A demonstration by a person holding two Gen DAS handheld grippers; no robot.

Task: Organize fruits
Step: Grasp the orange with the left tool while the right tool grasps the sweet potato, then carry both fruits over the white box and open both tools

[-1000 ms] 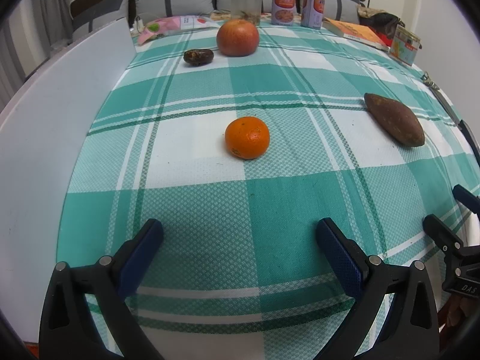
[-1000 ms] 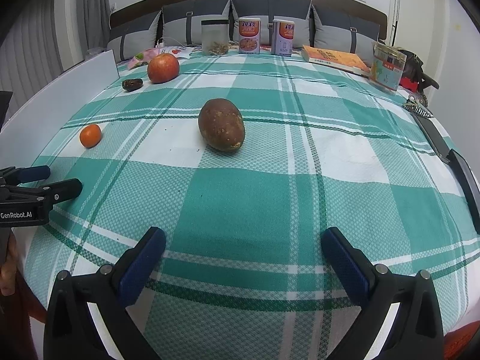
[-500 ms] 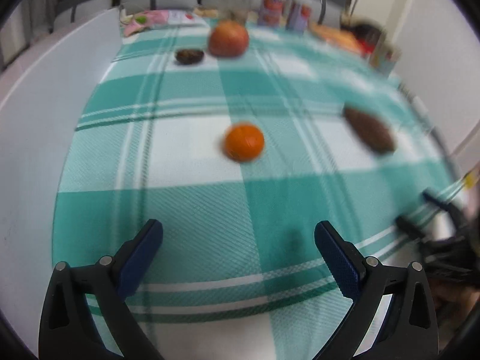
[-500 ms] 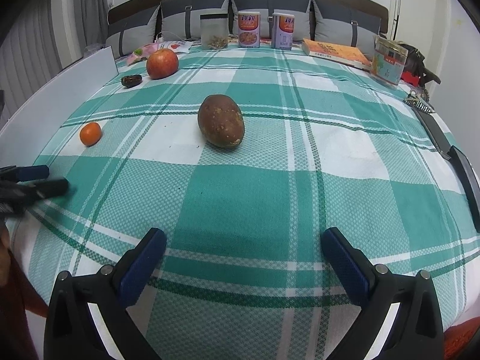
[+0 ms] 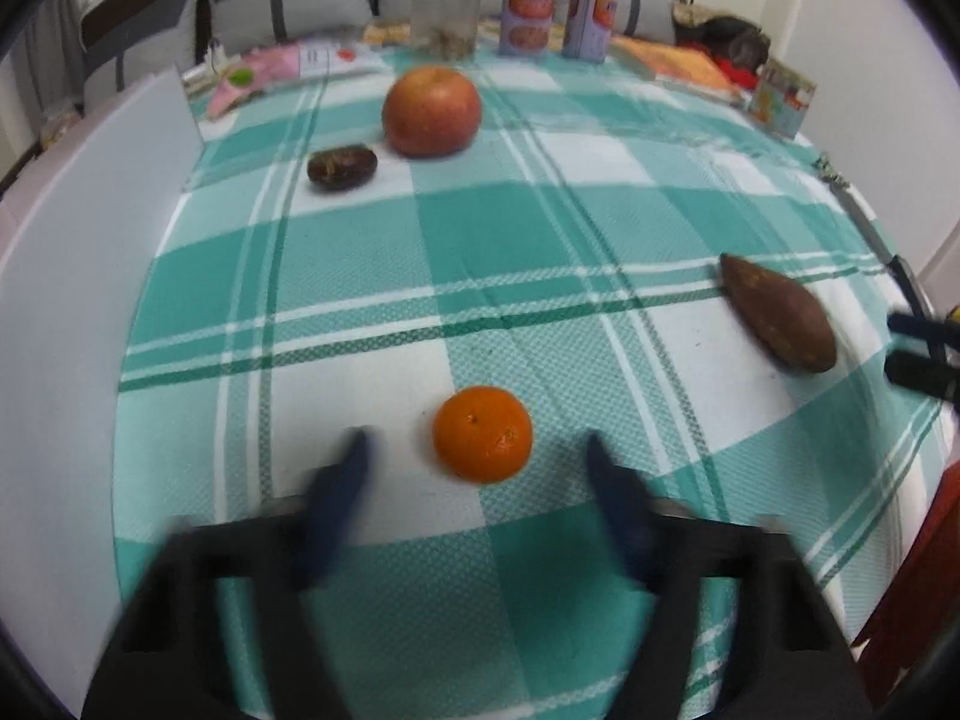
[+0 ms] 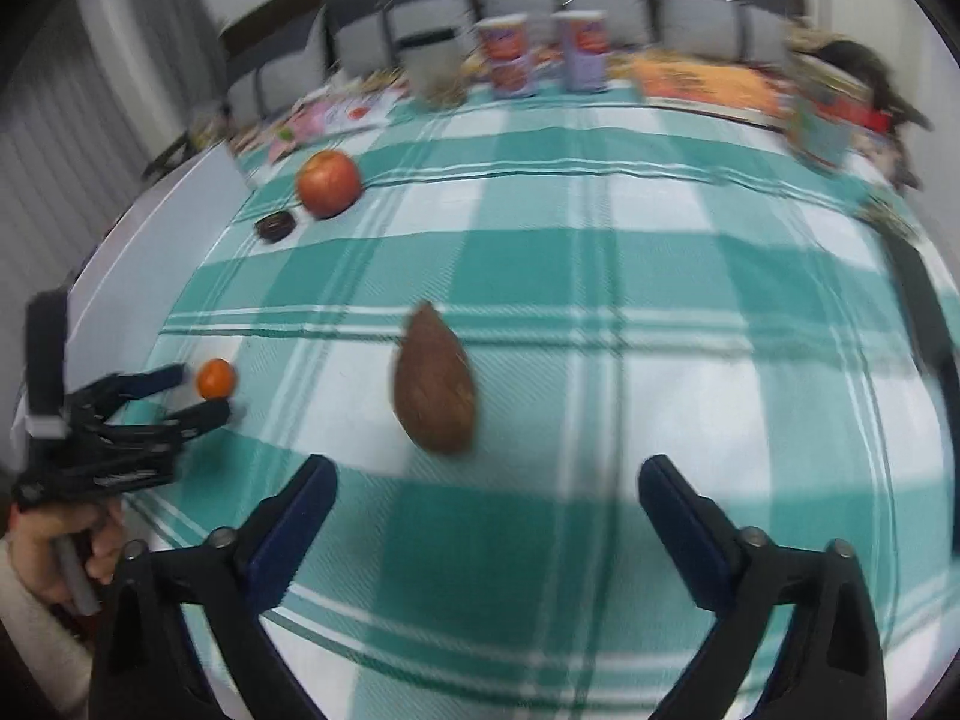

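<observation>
A small orange point(image 5: 483, 433) lies on the green-and-white checked cloth, just ahead of and between the tips of my open, empty left gripper point(image 5: 477, 441). A red apple point(image 5: 431, 111) and a dark brown date-like fruit point(image 5: 342, 166) lie farther back on the left. A brown sweet potato point(image 5: 780, 313) lies to the right. In the right wrist view the sweet potato point(image 6: 435, 381) is just ahead of my open, empty right gripper point(image 6: 487, 471). The left gripper point(image 6: 195, 393) shows there beside the orange point(image 6: 215, 378). The apple point(image 6: 329, 183) is at the back left.
A white board point(image 5: 78, 276) runs along the cloth's left edge. A clear jar point(image 5: 445, 15), two cans point(image 5: 531, 15), a book point(image 5: 672, 60) and a small box point(image 5: 780, 97) stand along the far edge. Grey cushions line the back. A dark strap point(image 6: 927, 312) lies at the right edge.
Both grippers have moved forward over the cloth. The left one has closed in on the orange, the right one on the sweet potato. Both stay open.
</observation>
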